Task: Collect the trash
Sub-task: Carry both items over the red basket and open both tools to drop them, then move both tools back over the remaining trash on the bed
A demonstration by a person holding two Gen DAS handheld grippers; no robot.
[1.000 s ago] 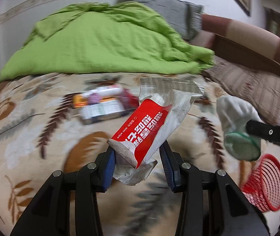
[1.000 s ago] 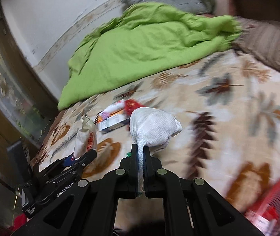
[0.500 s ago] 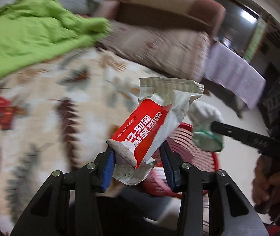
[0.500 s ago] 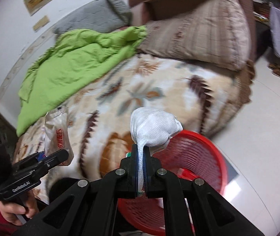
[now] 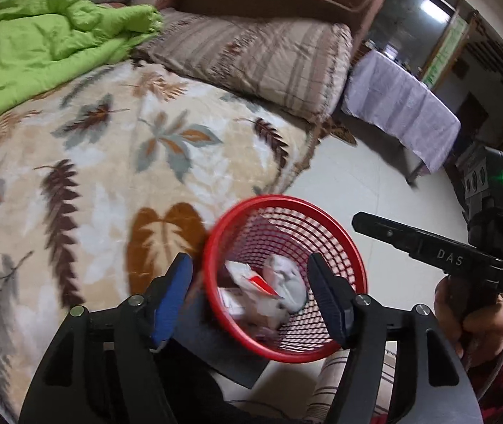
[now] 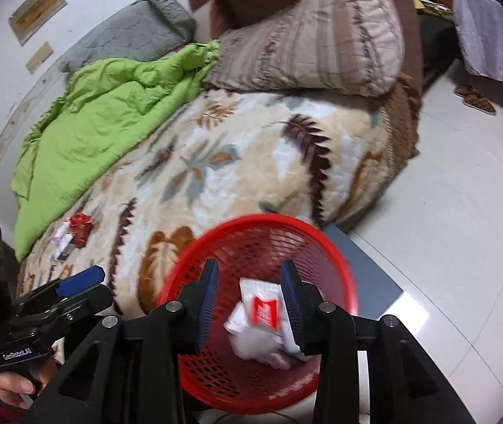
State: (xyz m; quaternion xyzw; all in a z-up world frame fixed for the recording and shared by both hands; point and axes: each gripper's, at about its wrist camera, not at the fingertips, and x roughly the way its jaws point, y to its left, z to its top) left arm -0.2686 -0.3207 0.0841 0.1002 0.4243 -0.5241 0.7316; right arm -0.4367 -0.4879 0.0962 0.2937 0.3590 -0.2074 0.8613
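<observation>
While both grippers hung above the red mesh basket (image 5: 352, 247), their jaws were opening with nothing between the pads. The left gripper (image 5: 251, 293) stood wide apart over the basket's near rim, and the right gripper (image 6: 249, 293) was parted over its middle. Inside the basket lay the red-and-white wrapper (image 6: 264, 312) and the crumpled white tissue (image 5: 288, 281), both blurred, resting on other pale scraps at the bottom. The basket stood on the pale floor (image 6: 463, 212) just beside the leaf-patterned blanket (image 5: 110, 162) that covered the bed. More litter (image 6: 74, 233) lay on that blanket, well apart from the basket, toward the green quilt (image 6: 103, 120). A striped pillow (image 5: 262, 53) sat at the blanket's far end beyond the basket.
</observation>
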